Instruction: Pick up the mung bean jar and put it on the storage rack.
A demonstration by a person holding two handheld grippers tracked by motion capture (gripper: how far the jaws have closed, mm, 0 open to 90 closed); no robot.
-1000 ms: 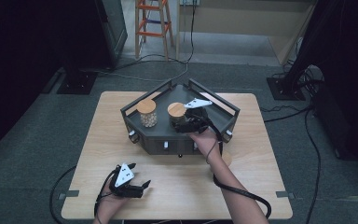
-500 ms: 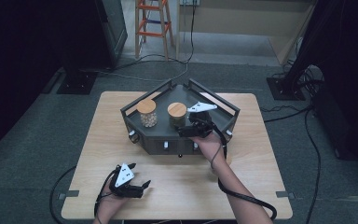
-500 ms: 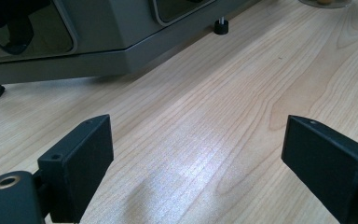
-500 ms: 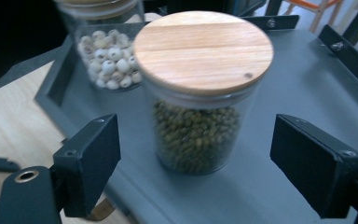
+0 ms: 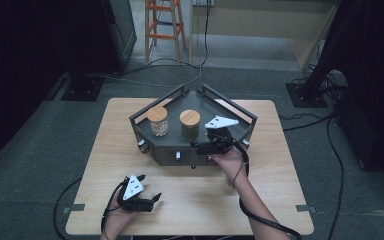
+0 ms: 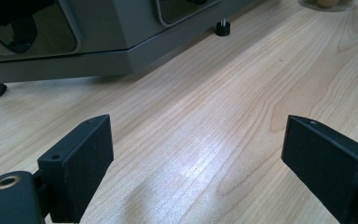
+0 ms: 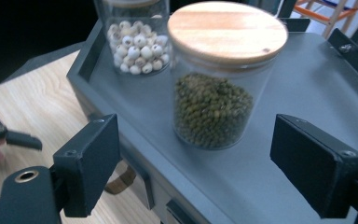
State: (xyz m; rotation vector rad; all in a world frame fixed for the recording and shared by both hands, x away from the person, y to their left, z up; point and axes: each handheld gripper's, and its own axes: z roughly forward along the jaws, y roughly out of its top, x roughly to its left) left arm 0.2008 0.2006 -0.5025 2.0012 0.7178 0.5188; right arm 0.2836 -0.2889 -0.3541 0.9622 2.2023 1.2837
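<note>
Two glass jars with wooden lids stand on a grey railed shelf unit: one of green beans and one of white seeds. My right gripper is open just in front of the green bean jar, its jaws wide apart and the jar a little beyond them. My left gripper rests open on the wooden table near the front left, nothing between its fingers.
The unit's grey front has small knobs and black feet. Cables trail from both grippers. An orange stepladder stands on the floor behind the table.
My right gripper has drawn back from the green bean jar toward the unit's front edge and dropped lower. The left gripper has stayed put.
</note>
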